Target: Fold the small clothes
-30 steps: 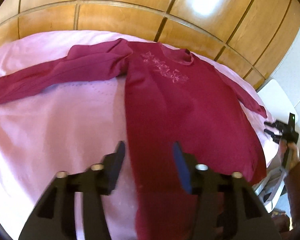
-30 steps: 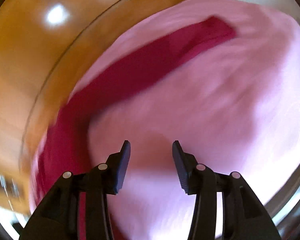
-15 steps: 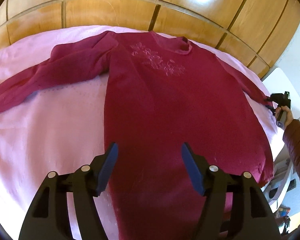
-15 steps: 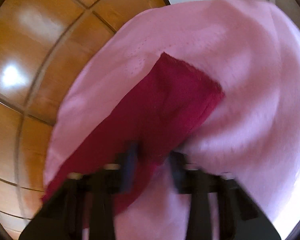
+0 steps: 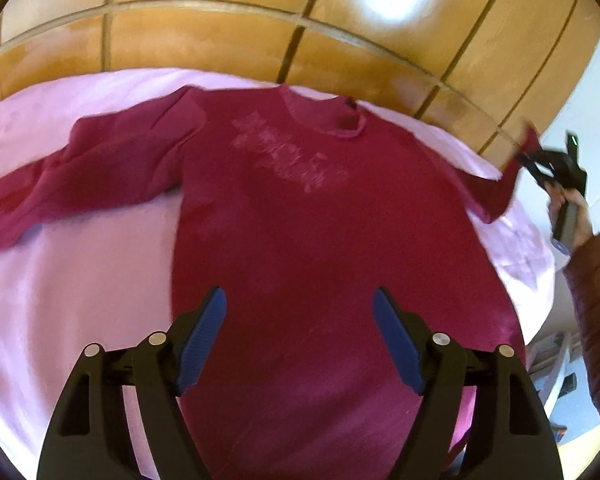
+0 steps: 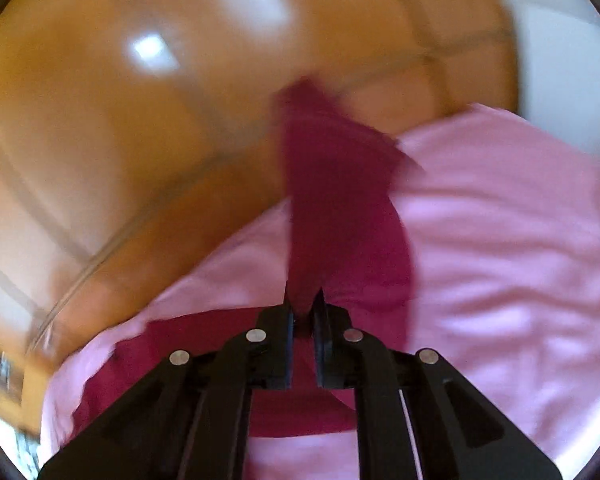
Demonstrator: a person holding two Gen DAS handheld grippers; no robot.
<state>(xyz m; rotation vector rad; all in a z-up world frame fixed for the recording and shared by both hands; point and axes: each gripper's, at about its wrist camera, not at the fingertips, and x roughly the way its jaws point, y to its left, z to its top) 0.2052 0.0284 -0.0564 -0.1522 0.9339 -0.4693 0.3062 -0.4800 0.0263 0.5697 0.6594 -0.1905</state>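
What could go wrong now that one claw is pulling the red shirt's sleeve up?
The right gripper pinches only the sleeve tip, so the cloth may slip out. Lifting it might also drag the red shirt crooked on the pink sheet, since the open left gripper holds nothing down.

Right gripper (image 6: 302,300): now clamping the cuff of the crimson top's (image 5: 308,248) sleeve (image 6: 340,200), having been parted a second ago, and lifting it off the pink sheet (image 6: 500,240). Left gripper (image 5: 298,312): jaws standing wider than before, hovering farther over the top's body.
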